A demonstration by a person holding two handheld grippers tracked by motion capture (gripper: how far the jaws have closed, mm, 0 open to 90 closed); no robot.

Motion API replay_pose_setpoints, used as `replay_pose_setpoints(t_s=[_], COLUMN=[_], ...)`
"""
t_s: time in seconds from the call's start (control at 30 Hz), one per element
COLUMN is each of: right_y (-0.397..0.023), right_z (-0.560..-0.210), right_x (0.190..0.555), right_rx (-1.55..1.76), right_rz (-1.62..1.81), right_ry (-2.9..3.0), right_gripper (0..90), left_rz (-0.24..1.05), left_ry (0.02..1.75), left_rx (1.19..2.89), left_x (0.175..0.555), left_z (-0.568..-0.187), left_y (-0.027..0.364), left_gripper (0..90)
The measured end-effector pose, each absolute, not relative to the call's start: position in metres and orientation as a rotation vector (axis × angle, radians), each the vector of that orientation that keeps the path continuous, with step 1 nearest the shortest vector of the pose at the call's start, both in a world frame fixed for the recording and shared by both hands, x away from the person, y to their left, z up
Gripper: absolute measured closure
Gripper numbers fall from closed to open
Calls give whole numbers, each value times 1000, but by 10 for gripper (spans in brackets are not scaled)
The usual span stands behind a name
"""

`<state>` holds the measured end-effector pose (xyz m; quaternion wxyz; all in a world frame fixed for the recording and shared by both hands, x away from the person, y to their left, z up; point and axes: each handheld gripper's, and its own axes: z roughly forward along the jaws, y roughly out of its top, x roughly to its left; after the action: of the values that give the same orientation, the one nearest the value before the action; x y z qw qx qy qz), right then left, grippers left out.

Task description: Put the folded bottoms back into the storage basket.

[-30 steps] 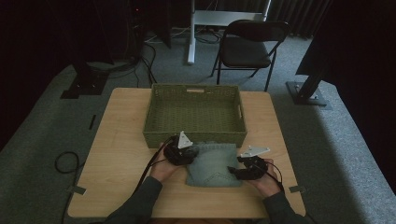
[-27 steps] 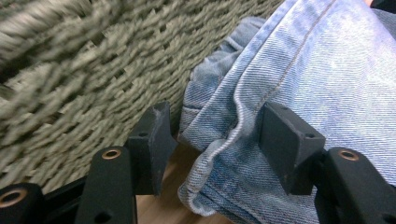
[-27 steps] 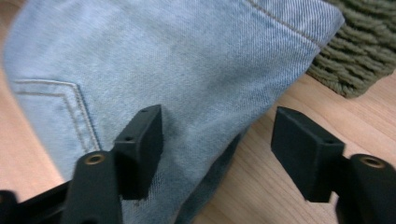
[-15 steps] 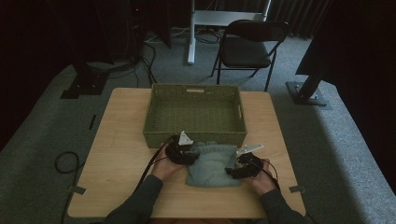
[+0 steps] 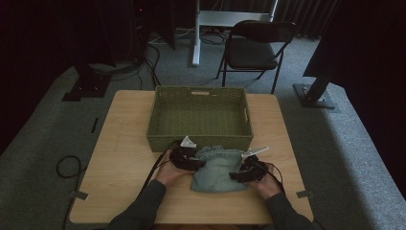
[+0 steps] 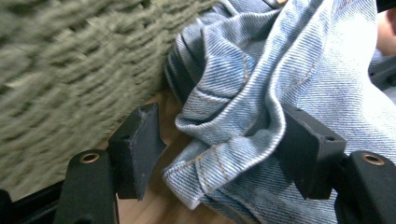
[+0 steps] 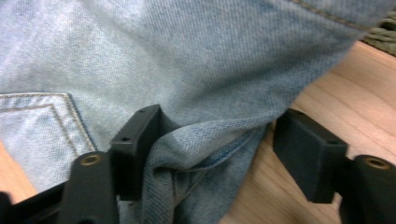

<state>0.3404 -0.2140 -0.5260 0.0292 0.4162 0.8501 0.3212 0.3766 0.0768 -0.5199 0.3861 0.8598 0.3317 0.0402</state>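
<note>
On the table (image 5: pixel 119 143), folded jeans (image 5: pixel 218 167) are lying just beside the green basket (image 5: pixel 198 115). Both grippers' jaws, left (image 6: pixel 215 154) and right (image 7: pixel 217 154), are standing spread around denim folds, the left just opening, the right just closing.

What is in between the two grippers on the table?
The folded denim jeans lie between the left gripper and the right gripper, as the high view shows; each gripper's open fingers straddle an edge of the denim.

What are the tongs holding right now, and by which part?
Nothing is clamped. Both the left tongs and the right tongs stand open around edge folds of the folded light-blue denim garment.
</note>
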Motion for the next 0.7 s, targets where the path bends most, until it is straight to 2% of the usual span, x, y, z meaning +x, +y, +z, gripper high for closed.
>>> replay_pose_setpoints(t_s=[0.03,0.07,0.3,0.37,0.53,0.7], right_y=[-213,-212,-211,-211,-211,-214], right_z=[-526,-525,-525,-524,-520,-515], right_x=[341,341,340,339,336,334], right_rx=[1282,1279,1287,1276,1249,1212], right_rz=[988,985,1011,1015,1027,1067], right_ry=[2625,2633,2643,2643,2638,2639], right_gripper=[361,388,510,557,680,725], left_rz=[19,-12,-169,-164,-138,-173], left_ry=[853,850,870,863,812,796], left_rx=[2177,2178,2148,2152,2164,2127], left_x=[380,382,389,388,384,384], left_z=[-525,-527,-535,-532,-524,-521], left_y=[76,76,75,76,76,82], left_gripper=[336,336,353,400,585,647])
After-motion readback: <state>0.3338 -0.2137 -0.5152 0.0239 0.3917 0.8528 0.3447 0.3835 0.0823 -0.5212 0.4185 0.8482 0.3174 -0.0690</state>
